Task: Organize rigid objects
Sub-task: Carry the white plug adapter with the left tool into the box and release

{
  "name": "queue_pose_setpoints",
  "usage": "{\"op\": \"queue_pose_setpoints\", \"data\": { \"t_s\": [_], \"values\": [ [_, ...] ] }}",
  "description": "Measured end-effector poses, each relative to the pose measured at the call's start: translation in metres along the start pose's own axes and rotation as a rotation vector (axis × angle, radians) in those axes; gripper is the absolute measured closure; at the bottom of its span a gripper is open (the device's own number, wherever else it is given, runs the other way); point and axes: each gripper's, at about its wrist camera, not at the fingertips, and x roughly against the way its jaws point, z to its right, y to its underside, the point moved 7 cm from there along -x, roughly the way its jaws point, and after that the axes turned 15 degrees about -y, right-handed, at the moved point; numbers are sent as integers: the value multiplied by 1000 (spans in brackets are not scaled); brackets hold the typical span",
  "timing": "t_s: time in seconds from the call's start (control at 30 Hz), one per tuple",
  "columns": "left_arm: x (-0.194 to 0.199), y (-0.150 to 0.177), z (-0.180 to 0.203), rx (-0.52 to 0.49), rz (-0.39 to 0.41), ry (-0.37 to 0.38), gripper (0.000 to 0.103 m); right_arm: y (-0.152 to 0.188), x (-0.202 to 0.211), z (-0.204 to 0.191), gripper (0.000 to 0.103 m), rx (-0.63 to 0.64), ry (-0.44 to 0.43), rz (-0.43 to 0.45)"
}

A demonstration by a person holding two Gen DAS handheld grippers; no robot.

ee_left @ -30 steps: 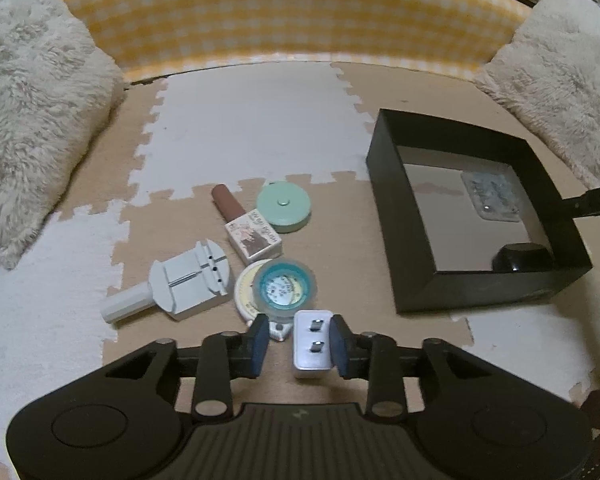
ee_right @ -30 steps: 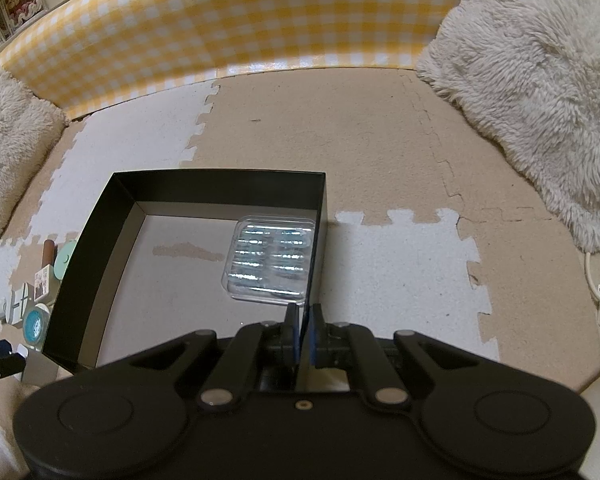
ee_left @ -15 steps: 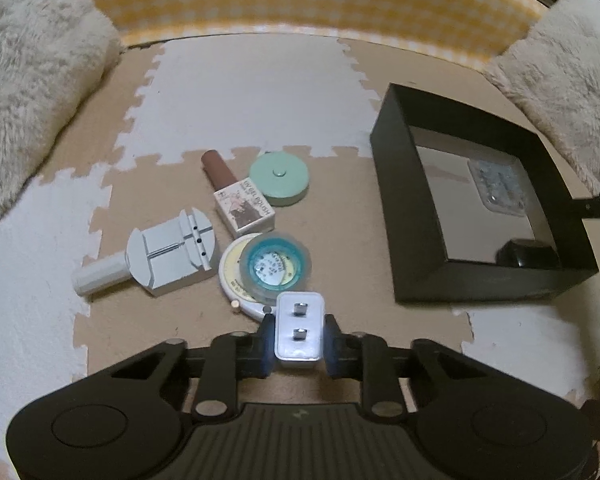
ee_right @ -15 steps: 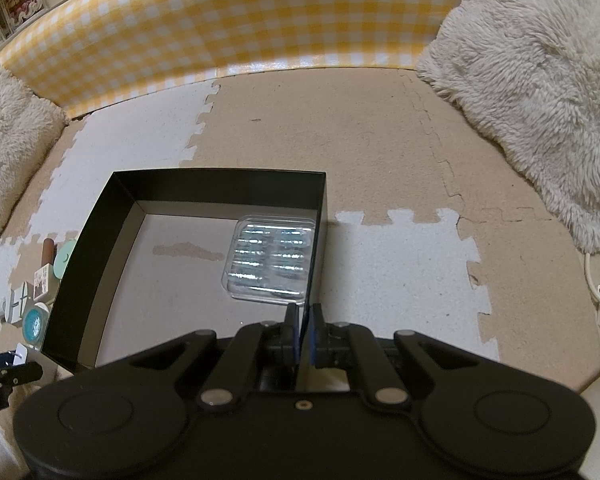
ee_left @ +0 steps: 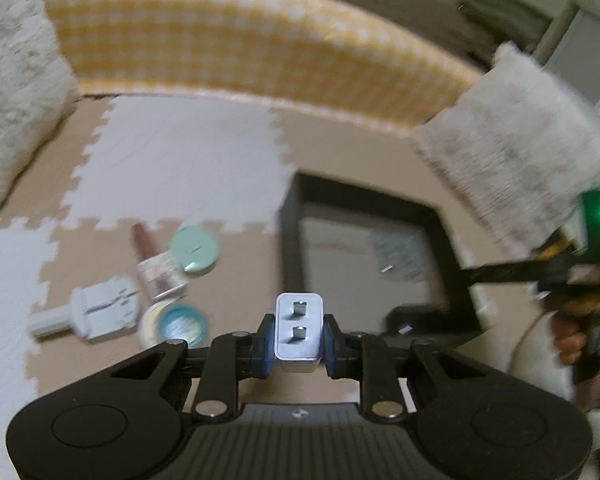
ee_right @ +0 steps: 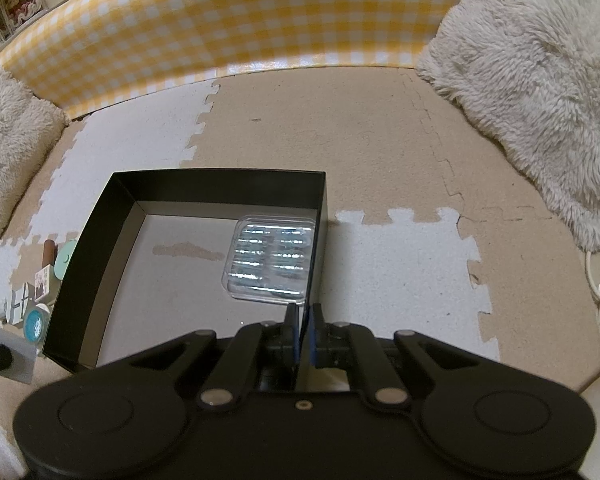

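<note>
In the left wrist view, a white plug [ee_left: 299, 334] is clamped between the pads of the left gripper [ee_left: 299, 340], prongs facing the camera, and is held clear of the mat [ee_left: 188, 156]. Below on the mat lie a tool [ee_left: 90, 312], a tube [ee_left: 156, 266], a green disc [ee_left: 193, 251] and a teal tin [ee_left: 180, 325] (all blurred). The black box [ee_left: 290, 240] sits to the right.

In the right wrist view, the right gripper [ee_right: 305, 330] is pinched onto the box's [ee_right: 318, 220] right wall. A blister pack [ee_right: 272, 258] lies inside the box, against that wall.
</note>
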Motion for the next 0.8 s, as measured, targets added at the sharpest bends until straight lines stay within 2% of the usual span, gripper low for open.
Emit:
{"op": "queue_pose_setpoints", "data": {
  "t_s": [0.2,0.33,0.43,0.63,0.8],
  "values": [
    [-14,-19,32,46,21,77,78,0,0,0,98,2,2,-1],
    [-39,-23,55,88,-2,113,78,0,0,0,98,2,1,-1],
    [-61,-21,74,119,-32,142,78,-1,0,0,98,-1,-3,0],
    [-103,-15,100,263,-103,267,78,-1,1,2,98,-8,-14,3],
    [-133,-2,103,316,-175,270,78,-1,1,3,98,-17,-23,5]
  ]
}}
